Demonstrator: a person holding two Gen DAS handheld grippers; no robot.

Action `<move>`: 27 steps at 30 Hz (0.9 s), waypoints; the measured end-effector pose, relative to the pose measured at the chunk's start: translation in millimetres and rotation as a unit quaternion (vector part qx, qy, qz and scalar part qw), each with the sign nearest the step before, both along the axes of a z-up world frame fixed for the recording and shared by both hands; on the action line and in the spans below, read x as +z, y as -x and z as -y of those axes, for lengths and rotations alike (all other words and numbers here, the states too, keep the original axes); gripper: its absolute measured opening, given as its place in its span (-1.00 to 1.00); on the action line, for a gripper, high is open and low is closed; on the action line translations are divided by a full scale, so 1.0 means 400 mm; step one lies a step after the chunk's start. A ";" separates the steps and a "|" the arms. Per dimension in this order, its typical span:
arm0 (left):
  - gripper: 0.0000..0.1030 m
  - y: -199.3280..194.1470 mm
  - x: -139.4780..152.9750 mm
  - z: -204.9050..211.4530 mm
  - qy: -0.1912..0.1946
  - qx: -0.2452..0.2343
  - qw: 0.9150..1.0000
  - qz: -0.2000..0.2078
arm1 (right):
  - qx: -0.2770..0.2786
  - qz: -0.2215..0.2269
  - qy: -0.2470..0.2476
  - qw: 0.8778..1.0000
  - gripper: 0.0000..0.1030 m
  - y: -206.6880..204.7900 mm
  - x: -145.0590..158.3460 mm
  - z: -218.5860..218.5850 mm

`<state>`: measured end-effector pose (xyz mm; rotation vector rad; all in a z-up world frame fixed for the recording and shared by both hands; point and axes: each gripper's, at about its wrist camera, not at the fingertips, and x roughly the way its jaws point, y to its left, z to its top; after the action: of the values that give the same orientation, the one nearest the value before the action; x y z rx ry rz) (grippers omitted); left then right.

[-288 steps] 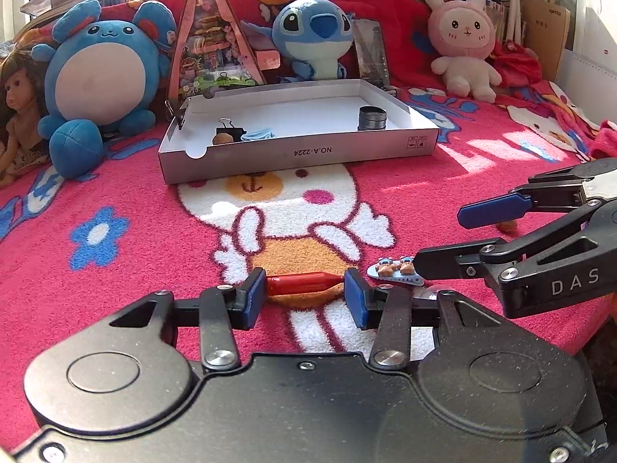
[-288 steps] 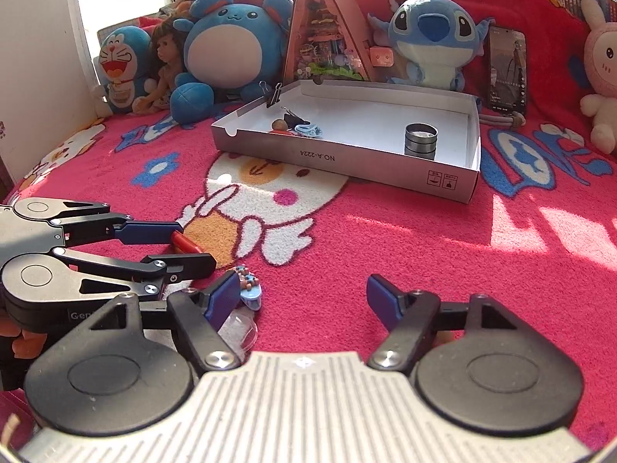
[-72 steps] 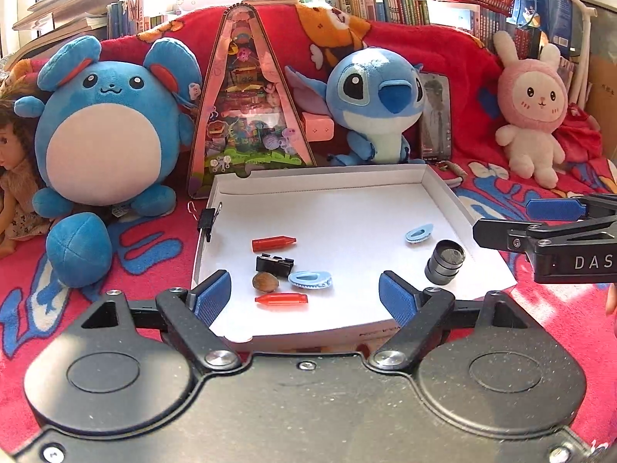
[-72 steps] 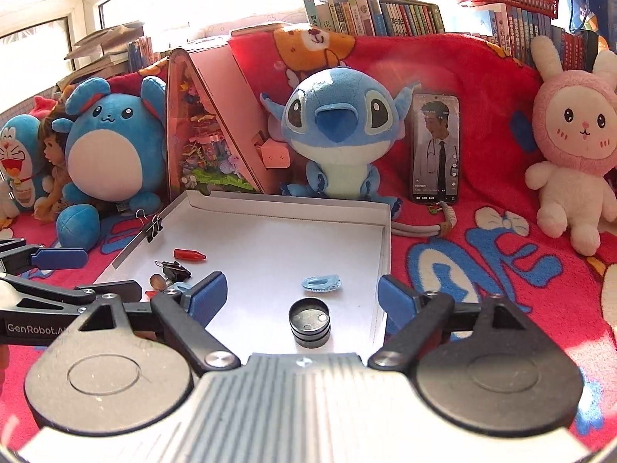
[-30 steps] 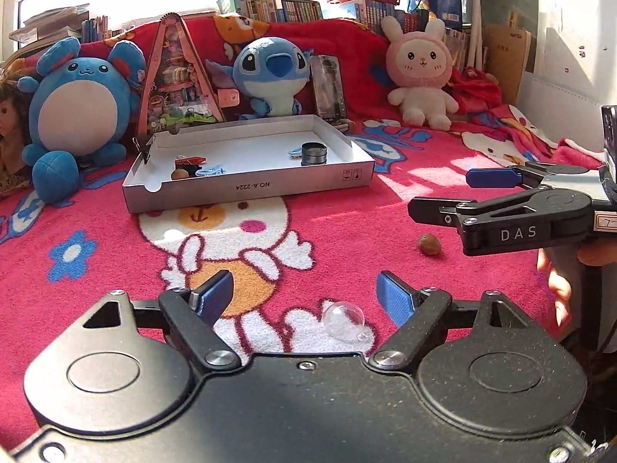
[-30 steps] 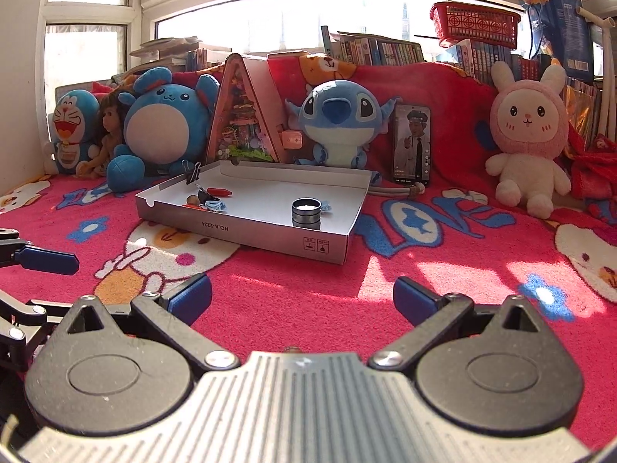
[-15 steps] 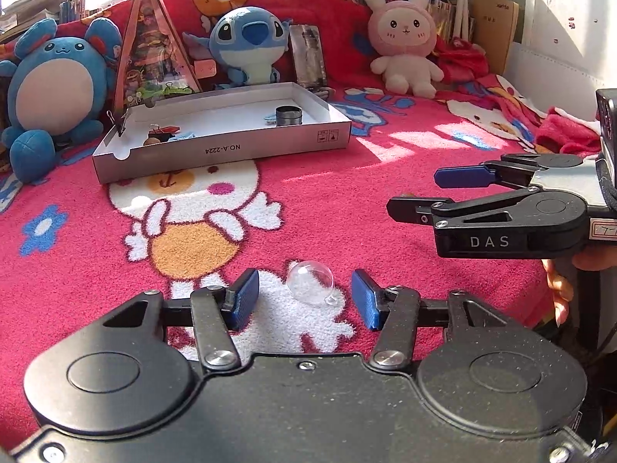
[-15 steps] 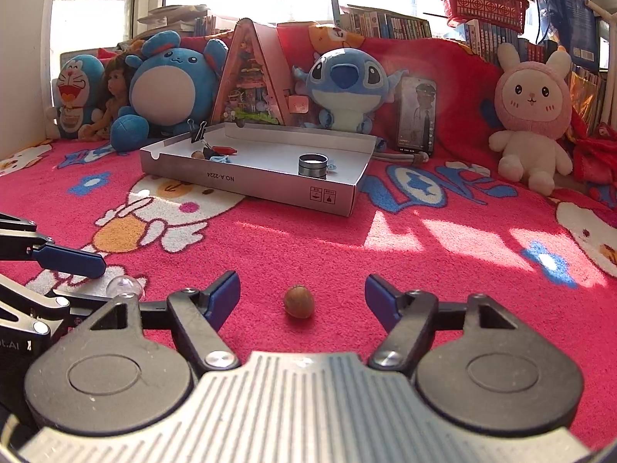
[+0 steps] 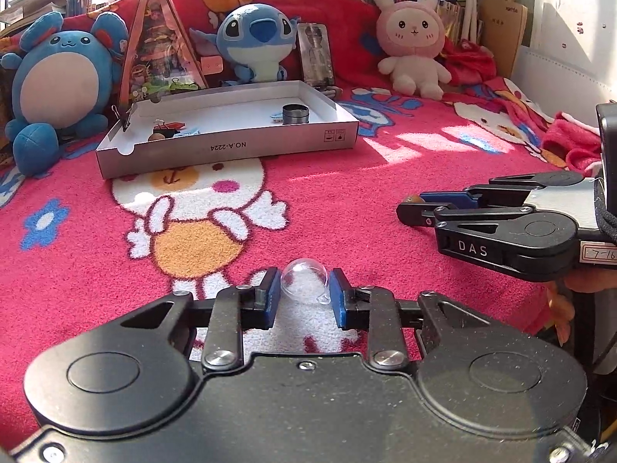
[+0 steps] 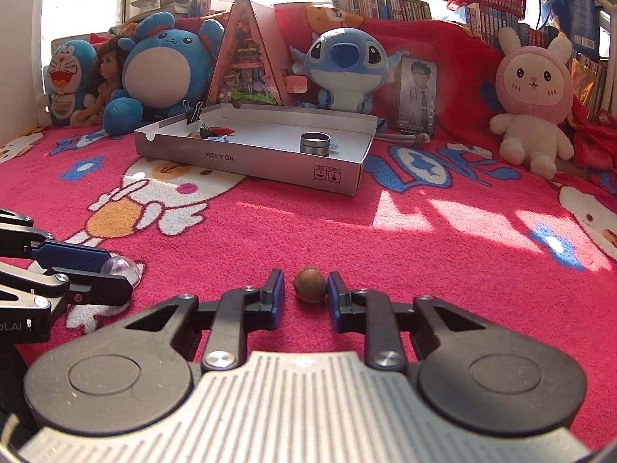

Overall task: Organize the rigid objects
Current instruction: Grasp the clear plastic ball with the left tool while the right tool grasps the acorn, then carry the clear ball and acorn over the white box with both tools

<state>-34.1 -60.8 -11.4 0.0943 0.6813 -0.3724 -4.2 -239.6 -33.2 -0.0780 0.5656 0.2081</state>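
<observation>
My left gripper [image 9: 304, 287] is shut on a clear plastic dome [image 9: 304, 277] low over the red blanket; the dome also shows in the right wrist view [image 10: 122, 267]. My right gripper [image 10: 305, 289] has its jaws close around a brown nut [image 10: 309, 289] that lies on the blanket, with a small gap on the left side. A white shallow box [image 9: 231, 150] at the back holds a metal ring [image 9: 295, 114], a binder clip, red caps and blue pieces. The box also shows in the right wrist view [image 10: 246, 162].
Plush toys line the back: a blue round one [image 9: 58, 73], a blue alien [image 9: 256, 38] and a pink bunny [image 9: 412, 58]. A triangular display house [image 9: 158, 50] and a phone [image 10: 418, 94] stand behind the box. A folded red cloth [image 9: 574, 135] lies at right.
Both grippers came back from the box to the front of the blanket. In the last half second the left closed onto the clear dome and the right narrowed around the nut.
</observation>
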 end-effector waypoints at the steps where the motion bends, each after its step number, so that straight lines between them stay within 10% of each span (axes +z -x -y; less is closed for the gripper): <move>1: -0.49 -0.002 0.002 -0.002 0.001 0.002 1.000 0.000 | -0.003 0.002 0.000 1.000 -0.54 0.000 0.001 0.000; 27: -0.50 -0.173 0.086 -0.110 0.010 0.087 0.996 0.033 | -0.075 0.002 -0.018 0.997 -0.55 -0.127 0.066 -0.013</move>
<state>35.1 -16.7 22.9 0.0268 0.6153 -0.2071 46.7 -234.6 -6.7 -0.0017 0.5614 0.0723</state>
